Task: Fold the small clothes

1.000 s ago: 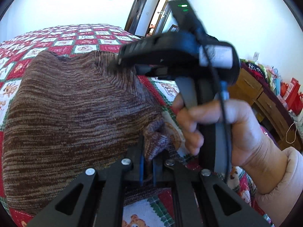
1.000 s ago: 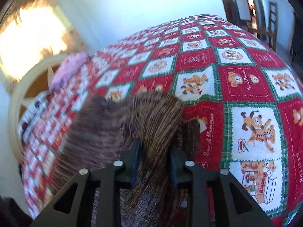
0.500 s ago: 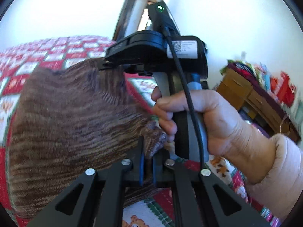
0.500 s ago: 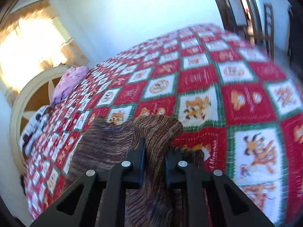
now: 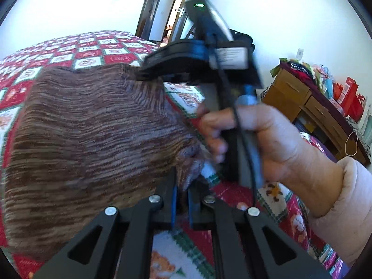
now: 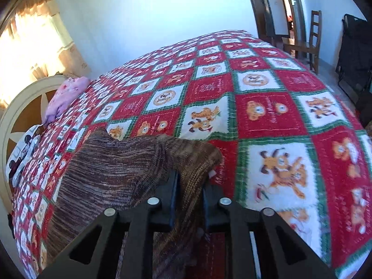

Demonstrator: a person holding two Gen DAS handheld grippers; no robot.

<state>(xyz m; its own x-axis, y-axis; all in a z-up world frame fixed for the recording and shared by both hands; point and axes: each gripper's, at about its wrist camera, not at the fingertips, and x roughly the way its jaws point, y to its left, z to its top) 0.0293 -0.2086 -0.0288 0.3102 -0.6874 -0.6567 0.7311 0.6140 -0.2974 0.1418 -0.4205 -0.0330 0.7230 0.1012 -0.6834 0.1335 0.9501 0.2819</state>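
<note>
A brown striped knit sweater [image 5: 93,139] lies on the red, white and green patchwork bedspread [image 5: 104,53]. My left gripper [image 5: 182,183] pinches a bunched corner of it between its blue pads, and the jaws are opening slightly. Just beyond that corner, a hand [image 5: 255,134] holds the other gripper against the sweater's far edge. In the right wrist view, my right gripper [image 6: 189,183] has a fold of the sweater [image 6: 116,174] pressed between its narrow jaws, which are opening a little. The knit stretches away to the left over the bedspread [image 6: 267,111].
A wooden dresser [image 5: 309,107] with red bags [image 5: 348,93] stands right of the bed, with a doorway [image 5: 172,16] behind. A pink pillow [image 6: 67,93] and cream headboard [image 6: 23,107] are at the far left. A wooden chair [image 6: 309,39] and black folded frame [image 6: 353,53] stand beyond the bed.
The right gripper's jaws narrowed onto the sweater fold, and the knit now lies more stretched out. The left gripper kept its hold on the corner, barely moving.
</note>
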